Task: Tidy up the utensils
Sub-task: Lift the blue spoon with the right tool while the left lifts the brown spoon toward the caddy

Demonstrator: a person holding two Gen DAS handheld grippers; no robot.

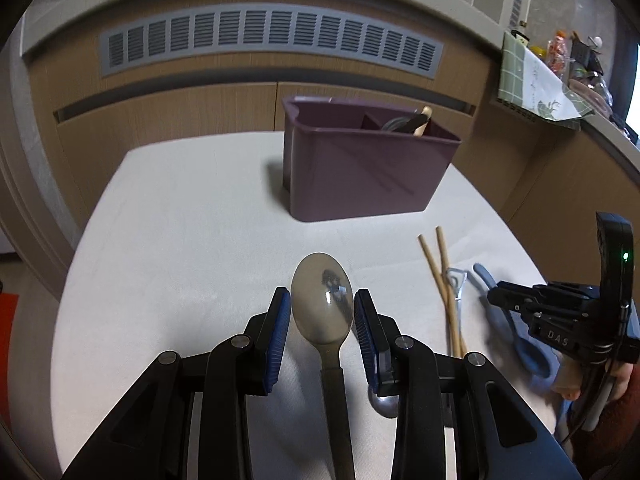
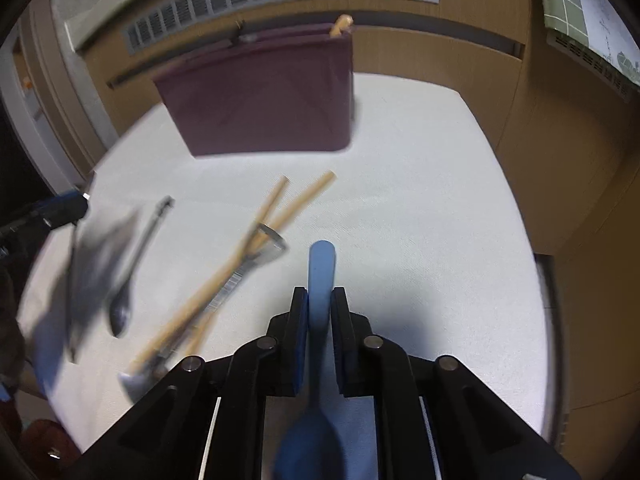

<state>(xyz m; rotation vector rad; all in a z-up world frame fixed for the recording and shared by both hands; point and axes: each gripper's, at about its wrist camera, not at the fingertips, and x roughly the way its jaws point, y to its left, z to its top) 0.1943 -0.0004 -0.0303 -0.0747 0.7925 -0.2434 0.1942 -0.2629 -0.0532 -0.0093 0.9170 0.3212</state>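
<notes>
Two grippers in play. Left gripper (image 1: 322,320) has its fingers spread wide, either side of a metal spoon (image 1: 322,306); the blue pads flank the bowl with small gaps, so it looks untouched, not gripped. Spoon lies on the white table (image 1: 180,240), bowl pointing far, handle running back under the gripper. Right gripper (image 2: 320,316) is closed on the blue spoon (image 2: 321,268), pinching the handle partway along, handle tip sticking out toward the far side, bowl hanging near the camera. Purple caddy (image 1: 360,172) sits at the far side of the table, divided into compartments; the far-right one already holds some utensils, hard to tell which. Still loose on the table: chopsticks (image 1: 440,276), crossing a metal peeler-like tool (image 1: 456,284) just beside them; right view also shows a small dark spoon (image 2: 132,276) to the left, blurred. Handling guess: metal spoon is stiff, light, smooth and likely slippery; bowl is a poor grab, too rounded, so take the flat handle just behind the bowl. Blue spoon looks like plastic or silicone, light, may flex a bit; the mid-handle hold looks fine for dropping it bowl-down into the caddy. Chopsticks are thin and roll easily, best pinched together mid-length.
</notes>
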